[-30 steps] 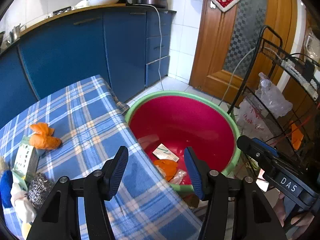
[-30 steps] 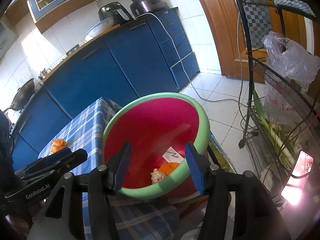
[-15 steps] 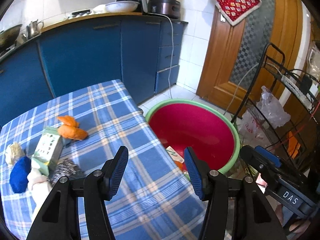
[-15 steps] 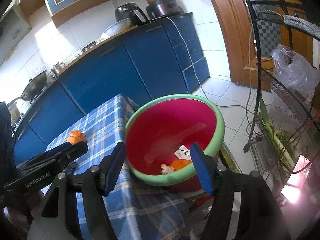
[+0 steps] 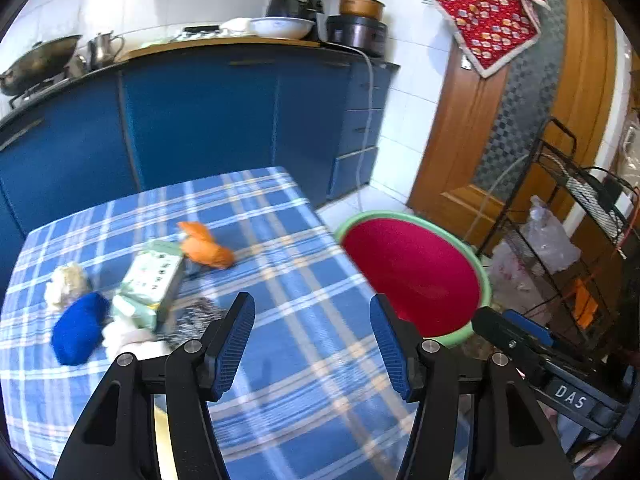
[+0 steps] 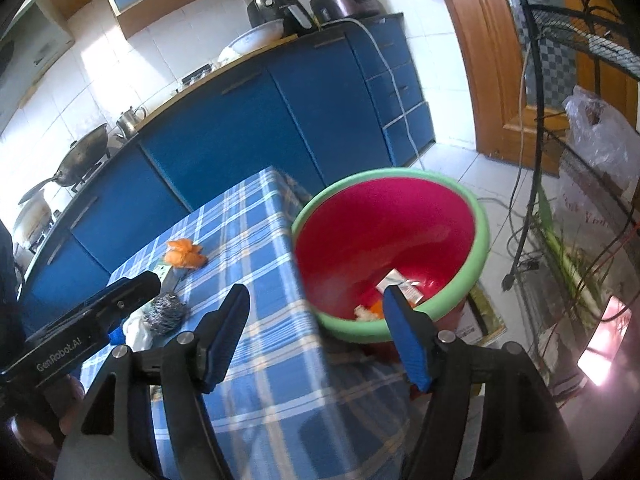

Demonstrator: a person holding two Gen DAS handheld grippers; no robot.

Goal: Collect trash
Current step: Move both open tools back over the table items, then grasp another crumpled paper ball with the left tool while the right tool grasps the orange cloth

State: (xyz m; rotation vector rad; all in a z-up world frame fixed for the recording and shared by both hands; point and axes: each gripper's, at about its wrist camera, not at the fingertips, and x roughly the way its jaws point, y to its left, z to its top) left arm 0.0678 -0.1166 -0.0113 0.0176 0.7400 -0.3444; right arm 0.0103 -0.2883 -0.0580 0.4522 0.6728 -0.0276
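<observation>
Trash lay on the desk (image 5: 304, 360) — orange peel (image 5: 206, 246), a green box (image 5: 150, 280), a blue lump (image 5: 78, 328). Both claws were empty; the left claw (image 5: 312, 346) stood half open, the right claw (image 6: 316, 330) was opening. Best to reach slowly, grab one piece, then drop it in the red tub (image 6: 478, 256).

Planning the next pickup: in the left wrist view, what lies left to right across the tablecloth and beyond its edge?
Pale crumpled wad → blue wad → green-and-white carton → orange peel → red basin with green rim off the table's right edge → right tool.
</observation>
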